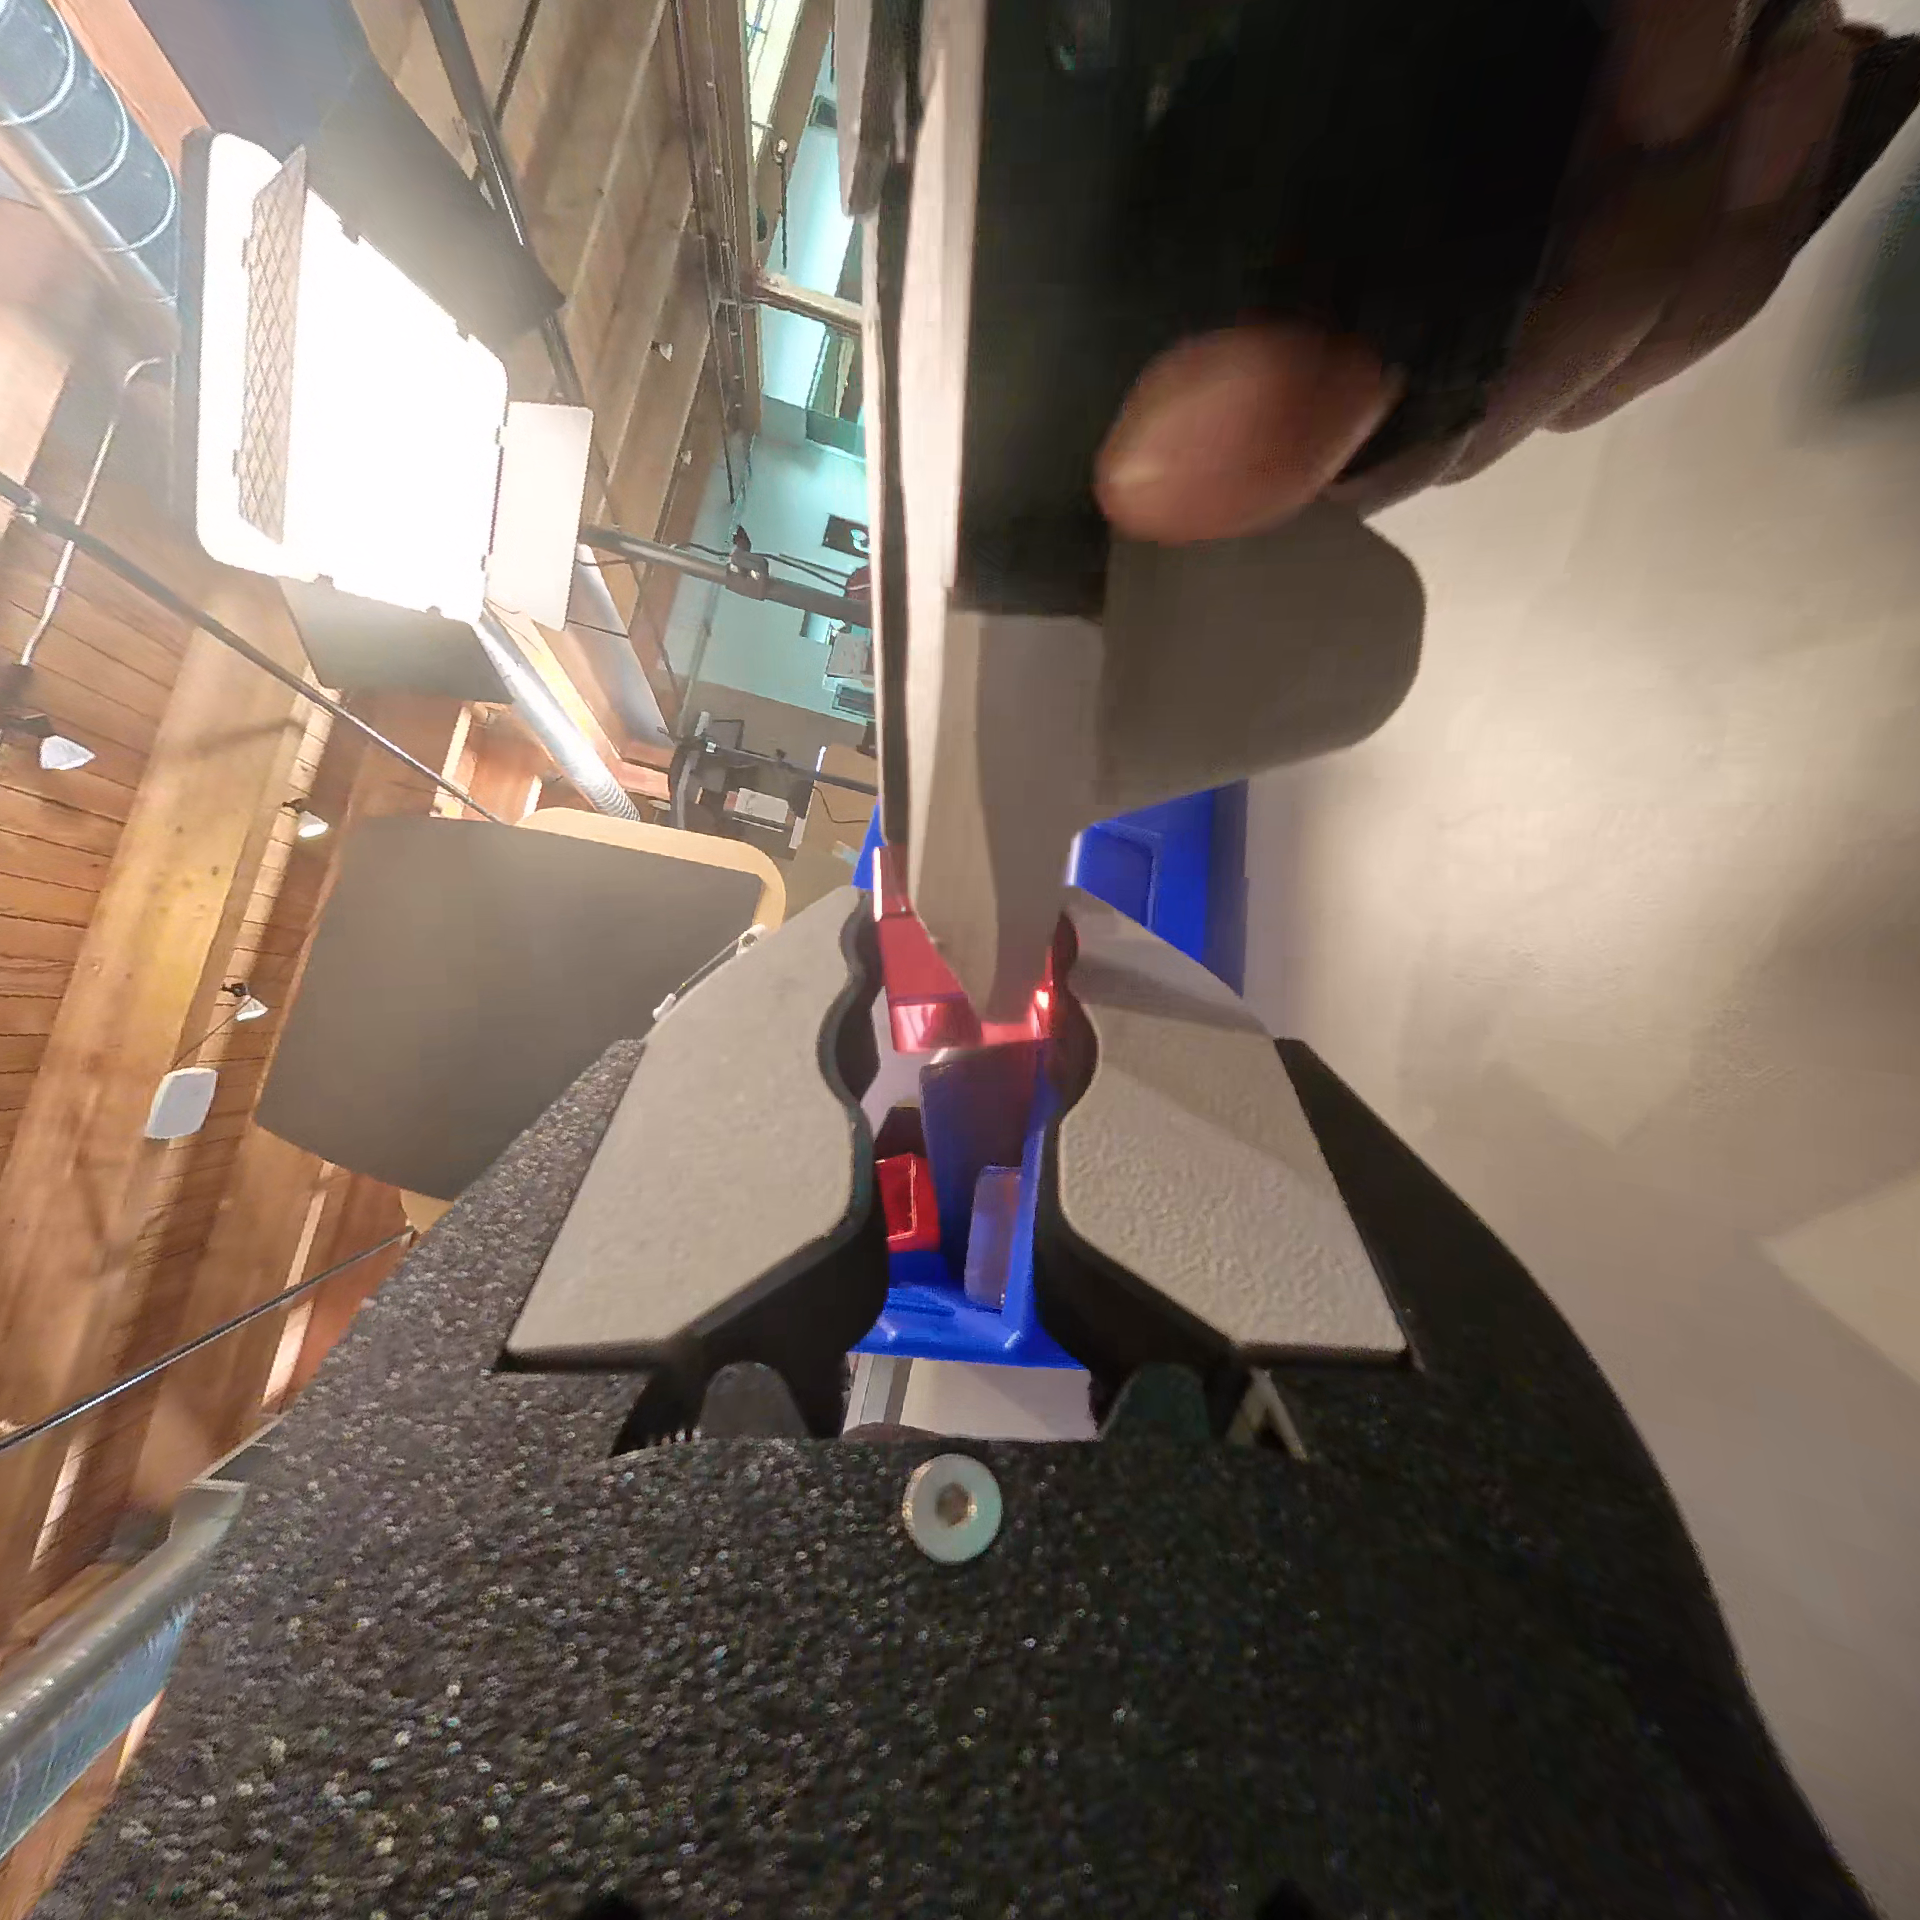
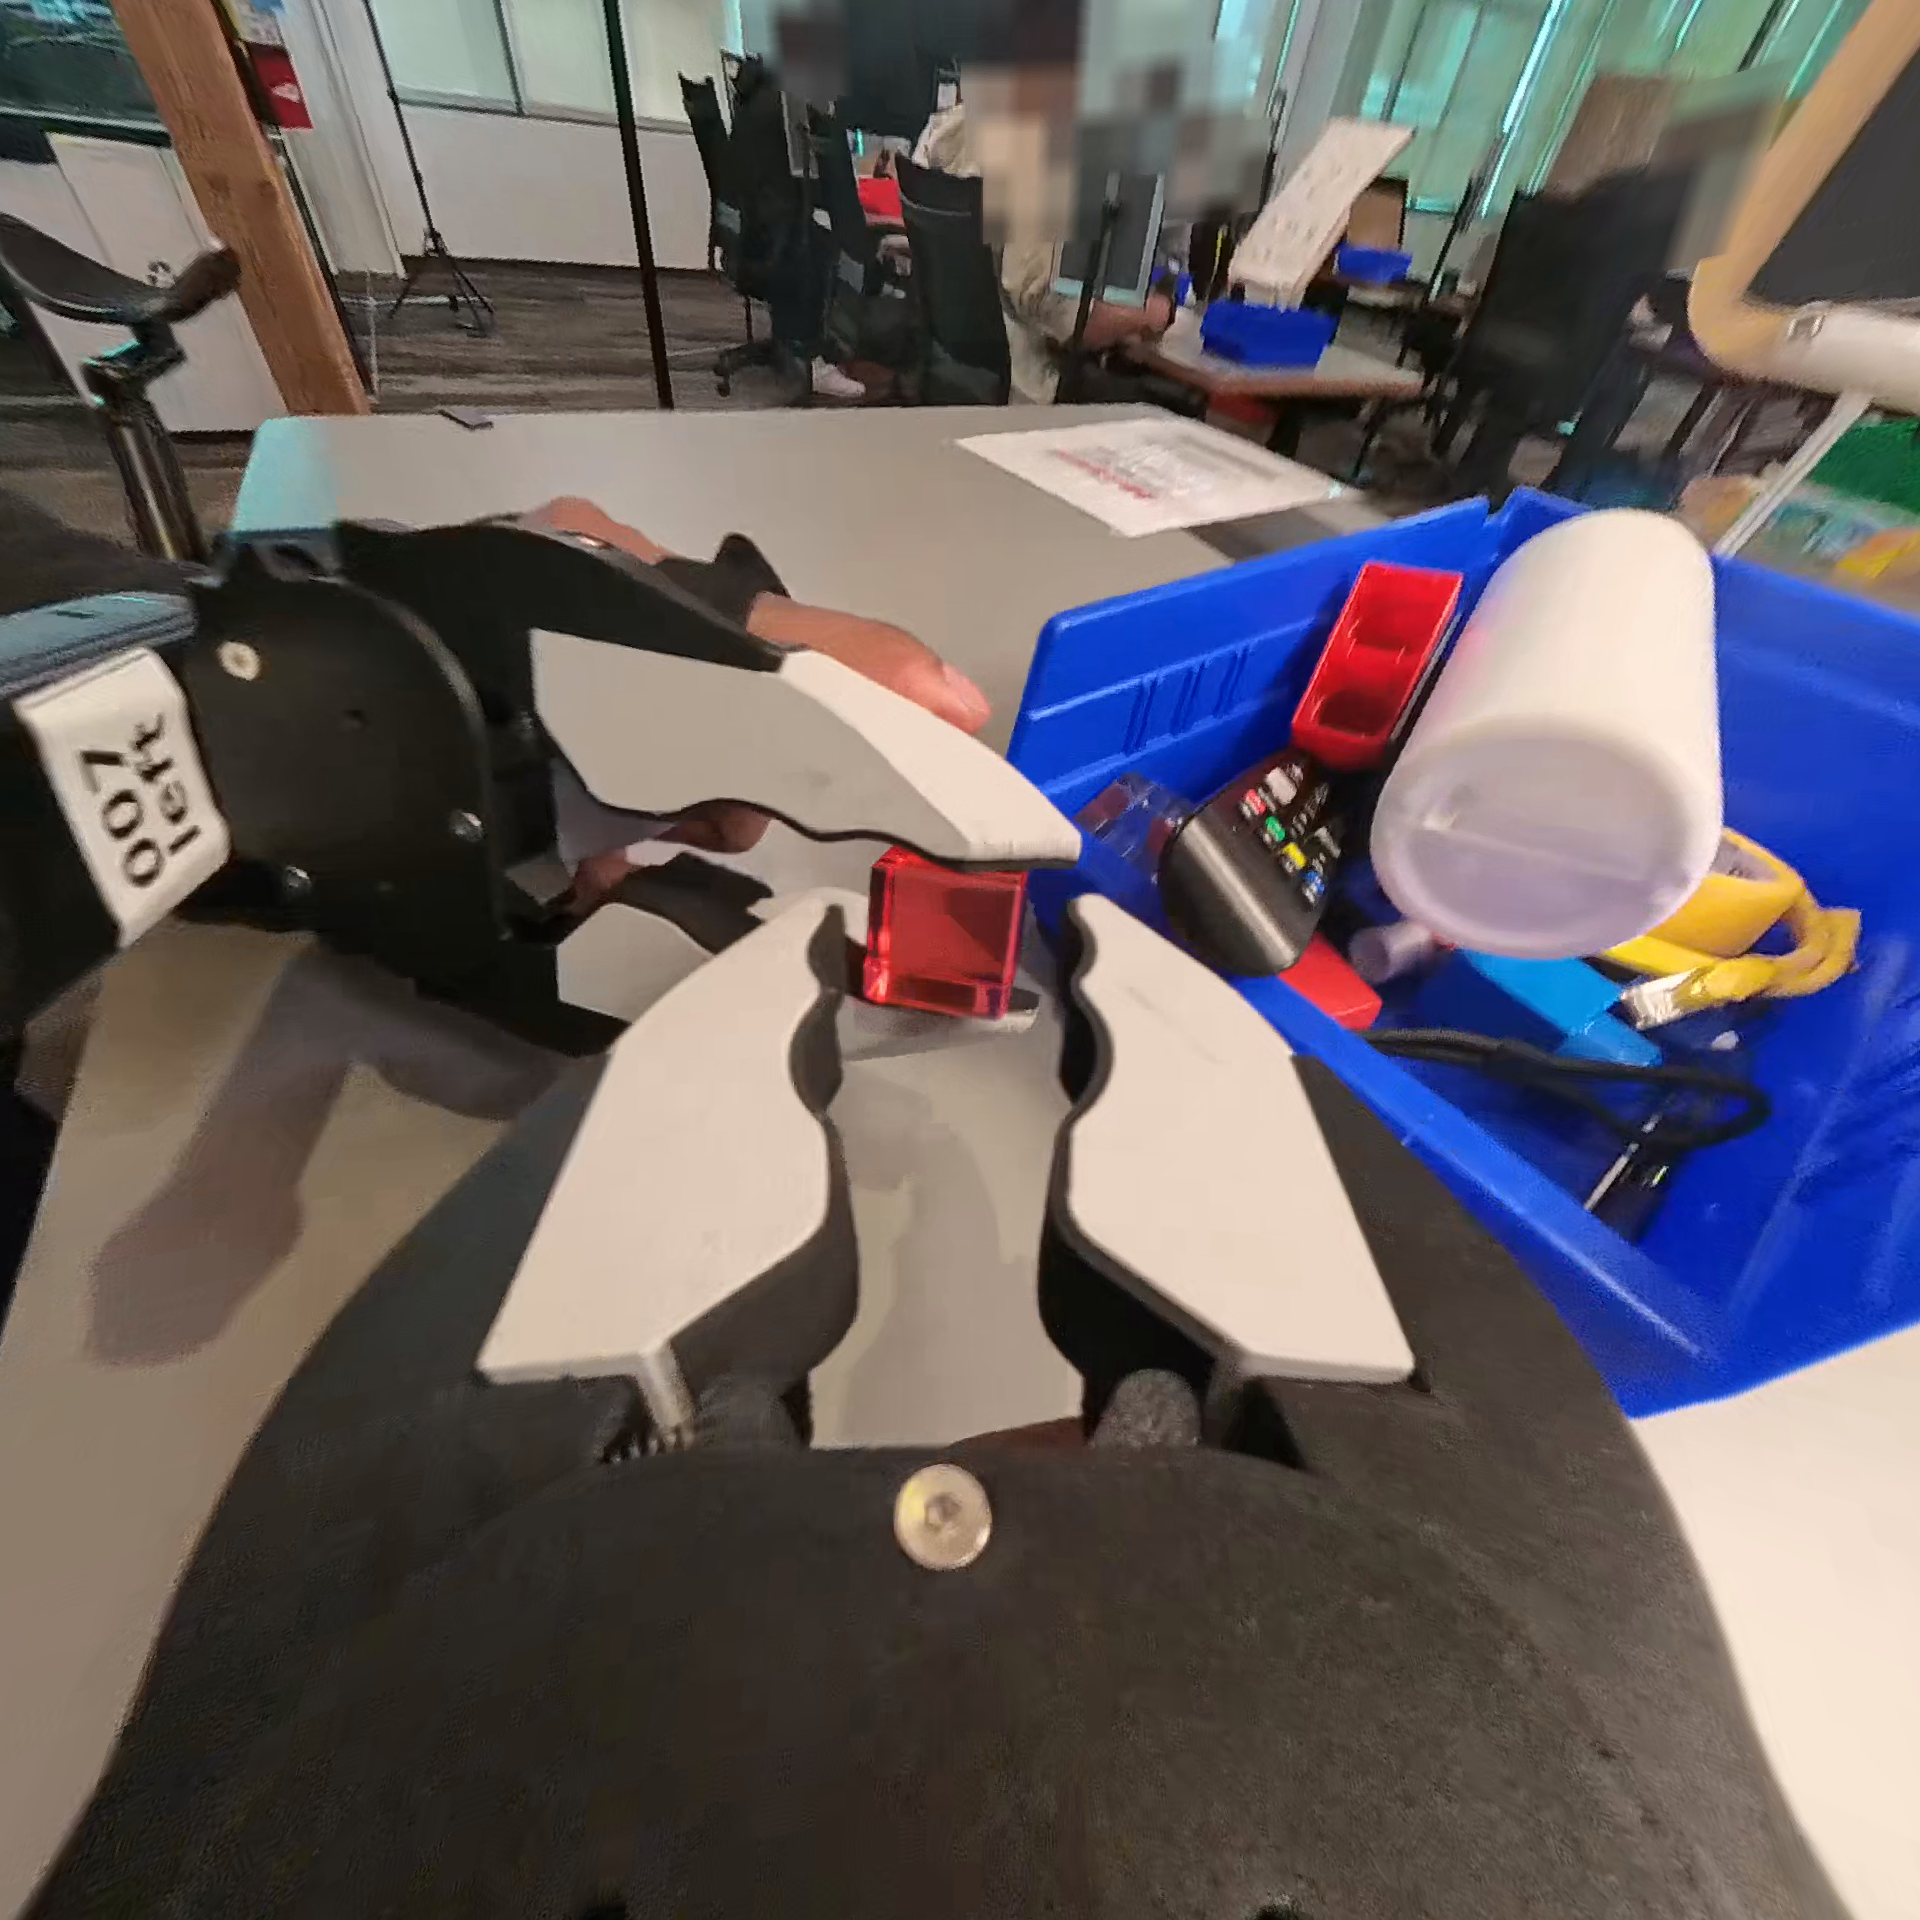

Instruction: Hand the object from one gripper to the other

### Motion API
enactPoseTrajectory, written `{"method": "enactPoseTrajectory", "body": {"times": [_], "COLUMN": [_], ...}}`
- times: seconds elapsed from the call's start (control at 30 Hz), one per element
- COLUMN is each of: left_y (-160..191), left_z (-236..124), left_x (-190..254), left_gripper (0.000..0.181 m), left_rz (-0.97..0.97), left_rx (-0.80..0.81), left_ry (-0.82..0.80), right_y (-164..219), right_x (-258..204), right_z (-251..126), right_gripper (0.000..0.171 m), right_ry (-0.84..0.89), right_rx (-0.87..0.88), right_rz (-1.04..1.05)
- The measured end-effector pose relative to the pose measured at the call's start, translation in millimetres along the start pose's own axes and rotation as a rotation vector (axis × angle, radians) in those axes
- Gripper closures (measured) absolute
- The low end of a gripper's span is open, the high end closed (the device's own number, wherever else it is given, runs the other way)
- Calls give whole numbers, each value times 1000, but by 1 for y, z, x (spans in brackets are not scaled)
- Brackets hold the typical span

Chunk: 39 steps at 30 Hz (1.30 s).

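A clear red cube (image 2: 940,935) is clamped between the upper and lower fingers of my left gripper (image 2: 1029,925), which reaches in from the left just above the grey table (image 2: 675,468). My right gripper (image 2: 951,925) is open, with one fingertip on each side of the cube and a small gap at each side. In the left wrist view the cube (image 1: 920,987) sits at the tips of my left gripper (image 1: 966,997). A finger of the right gripper (image 1: 966,831) comes down from above and covers part of the cube.
A blue bin (image 2: 1247,603) stands right of the cube, close to the fingertips. It holds a white cylinder (image 2: 1538,748), a red box (image 2: 1371,665), a black handset (image 2: 1257,862) and a yellow cable (image 2: 1745,945). A sheet of paper (image 2: 1143,468) lies farther back.
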State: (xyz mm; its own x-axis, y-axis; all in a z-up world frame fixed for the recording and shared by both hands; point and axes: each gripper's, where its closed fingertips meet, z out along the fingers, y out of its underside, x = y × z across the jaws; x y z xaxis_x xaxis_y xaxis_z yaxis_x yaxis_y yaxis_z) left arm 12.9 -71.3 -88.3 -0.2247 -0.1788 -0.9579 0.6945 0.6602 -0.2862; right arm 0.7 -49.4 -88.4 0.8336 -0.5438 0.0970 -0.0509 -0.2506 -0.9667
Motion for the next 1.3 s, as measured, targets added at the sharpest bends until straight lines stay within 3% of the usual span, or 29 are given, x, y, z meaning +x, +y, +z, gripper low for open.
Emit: {"method": "enactPoseTrajectory", "body": {"times": [0.07,0.2,0.37,0.53,0.7,0.77,0.83,0.93,1.17,1.3], "left_y": [2,10,33,11,4,-1,-7,-6,-5,-3], "left_z": [2,5,-1,-13,-10,-10,-12,-11,2,1], "left_x": [3,14,33,17,24,30,38,38,-17,-38], "left_gripper": [152,145,138,135,130,135,151,153,153,153], "left_rz": [-22,-248,-735,-1239,-1365,-1402,-1428,-1491,-1977,-2217], "left_rx": [-4,-15,-154,-28,-44,-58,-66,-53,288,493], "left_ry": [15,182,533,758,790,818,864,863,663,532], "right_y": [4,9,16,19,22,24,25,24,-12,-21], "right_x": [0,10,30,31,17,9,1,-1,24,23], "right_z": [1,0,-5,-3,2,4,5,4,-6,-3], "right_gripper": [143,144,144,144,144,144,144,144,134,131], "right_ry": [17,101,242,265,219,195,171,176,316,361], "right_rx": [-19,-46,-106,-128,-129,-130,-124,-108,75,141], "right_rz": [-40,-188,-410,-478,-547,-608,-682,-757,-401,-349]}}
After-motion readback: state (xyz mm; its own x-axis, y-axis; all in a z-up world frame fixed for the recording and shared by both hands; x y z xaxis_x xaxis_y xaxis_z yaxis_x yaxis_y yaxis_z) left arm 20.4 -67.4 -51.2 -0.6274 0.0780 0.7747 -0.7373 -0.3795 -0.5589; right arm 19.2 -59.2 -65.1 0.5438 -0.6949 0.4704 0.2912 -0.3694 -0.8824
